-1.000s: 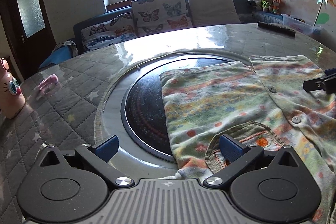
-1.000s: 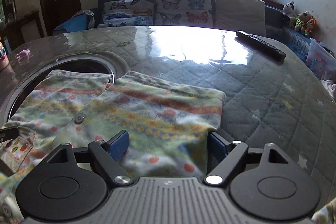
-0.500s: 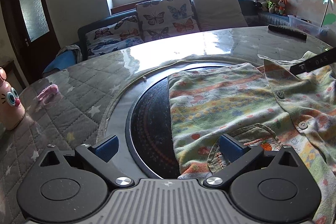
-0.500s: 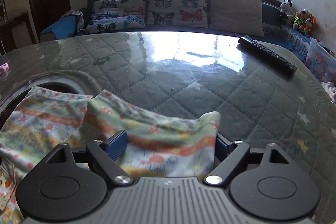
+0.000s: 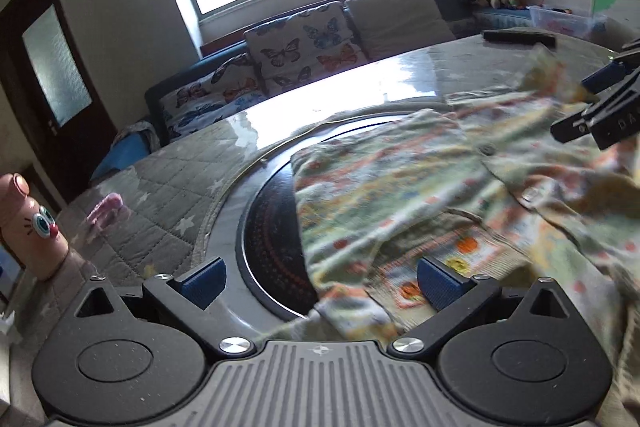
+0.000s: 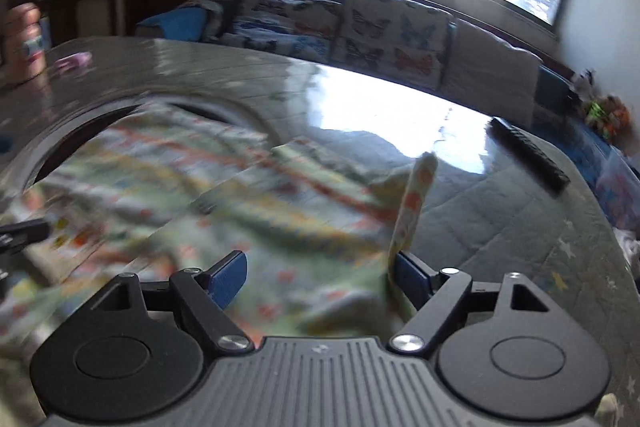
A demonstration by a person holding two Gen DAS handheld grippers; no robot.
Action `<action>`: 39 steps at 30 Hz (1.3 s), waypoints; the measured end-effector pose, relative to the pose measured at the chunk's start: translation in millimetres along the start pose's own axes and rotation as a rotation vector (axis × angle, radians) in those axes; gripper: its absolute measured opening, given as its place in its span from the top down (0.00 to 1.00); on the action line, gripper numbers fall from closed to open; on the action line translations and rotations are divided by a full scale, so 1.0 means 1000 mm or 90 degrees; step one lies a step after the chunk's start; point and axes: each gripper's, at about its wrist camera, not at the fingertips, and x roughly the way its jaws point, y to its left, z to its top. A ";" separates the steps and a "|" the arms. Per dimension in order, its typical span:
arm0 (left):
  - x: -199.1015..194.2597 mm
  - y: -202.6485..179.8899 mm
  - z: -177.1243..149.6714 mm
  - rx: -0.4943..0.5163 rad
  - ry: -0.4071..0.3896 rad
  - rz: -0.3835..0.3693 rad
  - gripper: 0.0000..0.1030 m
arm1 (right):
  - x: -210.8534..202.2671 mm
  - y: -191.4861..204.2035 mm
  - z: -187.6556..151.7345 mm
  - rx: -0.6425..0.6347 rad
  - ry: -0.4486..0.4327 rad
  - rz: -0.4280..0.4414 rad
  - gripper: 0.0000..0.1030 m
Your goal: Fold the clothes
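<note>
Garment [image 5: 384, 195] (striped/printed child's top with buttons) lies spread on the quilted surface [image 5: 160, 195], its left part draped over the dark round inset [image 5: 272, 251].

Step in hand, my read: folding the right edge over toward the middle.

How to do it well:
- Take the lifted edge across in a low arc and keep the cloth taut so the crease runs straight.
- Left side should pin the near hem so the whole piece doesn't slide on the glossy cover.
- Land the edge parallel to the button line, then let go; don't drag.
- Risk: the right-hand hold looks marginal, so the flap could slip off partway.

Pose / fingers:
- Left gripper [image 5: 320, 285]: low over the near hem, pointing forward across the surface. Fingers wide apart, nothing between them; the right pad [image 5: 438, 283] sits over the pocket patch with orange motifs [image 5: 460, 259]. Contact with the cloth is unclear.
- Right gripper [image 6: 316, 279]: tilted, frame motion-blurred. Fingers also stand wide apart. A narrow flap of cloth [image 6: 416, 199] stands upright against the inner face of the right finger [image 6: 412, 275]. Can't tell how it's held; no pinch visible.
- From the left view, the right gripper [image 5: 600, 107] is above the garment's far right side, with cloth raised beside it.

Remote control [image 6: 528, 155] lies well apart on the far right, out of the fold path.
</note>
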 end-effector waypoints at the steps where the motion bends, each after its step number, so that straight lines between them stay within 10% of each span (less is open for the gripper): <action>1: -0.005 -0.003 -0.003 0.008 -0.005 0.000 0.00 | -0.007 0.006 -0.006 -0.007 0.000 0.011 0.20; 24: -0.061 -0.018 -0.033 0.012 -0.056 -0.050 0.00 | -0.106 0.013 -0.094 0.087 0.015 0.081 0.16; 39: -0.060 -0.023 -0.041 0.010 -0.045 -0.068 0.00 | -0.082 -0.109 -0.113 0.273 -0.023 -0.143 0.17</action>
